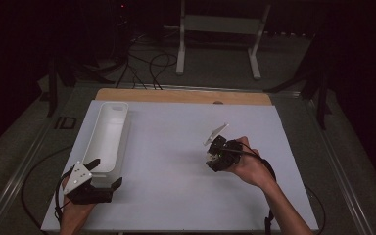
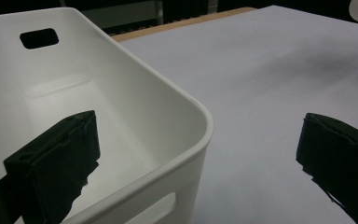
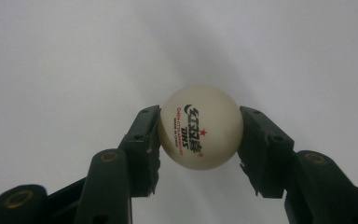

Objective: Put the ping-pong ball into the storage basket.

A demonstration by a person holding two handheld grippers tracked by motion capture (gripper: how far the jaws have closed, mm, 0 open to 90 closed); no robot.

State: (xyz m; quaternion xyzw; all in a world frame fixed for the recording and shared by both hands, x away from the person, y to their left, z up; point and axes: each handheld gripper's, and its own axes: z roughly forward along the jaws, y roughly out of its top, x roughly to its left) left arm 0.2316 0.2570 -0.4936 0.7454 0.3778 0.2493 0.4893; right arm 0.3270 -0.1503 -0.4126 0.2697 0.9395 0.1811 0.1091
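Table tennis ball (image 3: pixel 199 133) pinched between the 2 jaws of the right gripper (image 3: pixel 199 135), above the white table sheet (image 1: pixel 176 147).
Left gripper (image 2: pixel 198 158) wide apart, holding nothing: 1 jaw inside the white bin (image 2: pixel 121 93), the other outside, near corner of the bin between them.

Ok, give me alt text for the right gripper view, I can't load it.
The right gripper is closed on a white table tennis ball, one black jaw pressing each side, with the ball's black and red printed logo facing the camera. Behind it lies the plain white table surface.
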